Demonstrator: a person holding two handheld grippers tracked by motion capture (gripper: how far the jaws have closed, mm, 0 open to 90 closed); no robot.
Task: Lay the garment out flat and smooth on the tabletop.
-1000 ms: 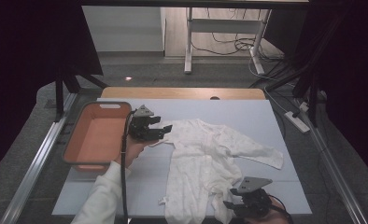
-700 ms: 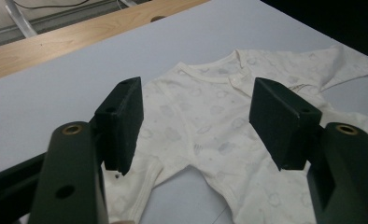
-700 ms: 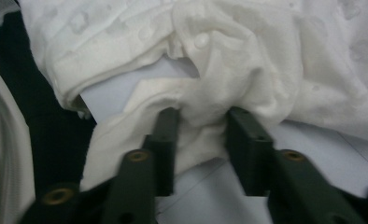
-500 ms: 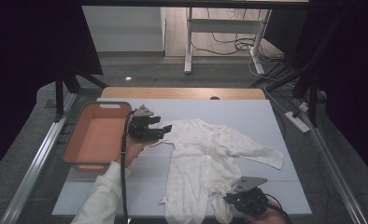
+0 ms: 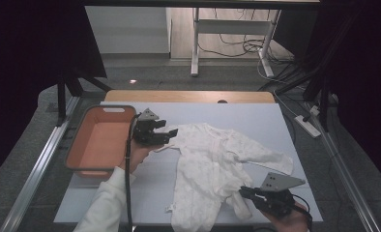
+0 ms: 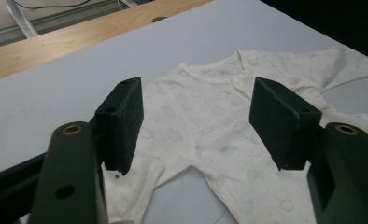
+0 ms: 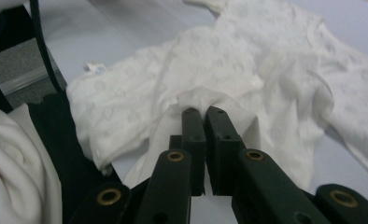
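Baby romper (image 5: 203, 164), white with a faint cloud print, spread flat on the pale grey table (image 5: 256, 118), neckline toward the far side, legs toward the near edge. One sleeve stretched out to the right in the high view, the other sleeve reaching toward the left gripper (image 5: 160, 136). Left gripper held just above the garment's shoulder area, jaws standing wide apart with nothing between them; in the left gripper view (image 6: 194, 126), the romper's collar (image 6: 219, 77) and snap front seen through the gap. Right gripper (image 5: 244, 193) at the near right corner of the table, jaws having just been closing and now pinched tight on a fold of the romper's right leg; in the right gripper view (image 7: 203, 112), white fabric bunched and drawn up around the jaw tips. Possibly a small label (image 7: 94, 69) at the hem of the other leg, too blurred to be sure. Orange tray (image 5: 77, 150) sitting at the left side of the table, just beside the left gripper. White sleeve (image 5: 104, 205) of the person's left arm entering from the near edge.
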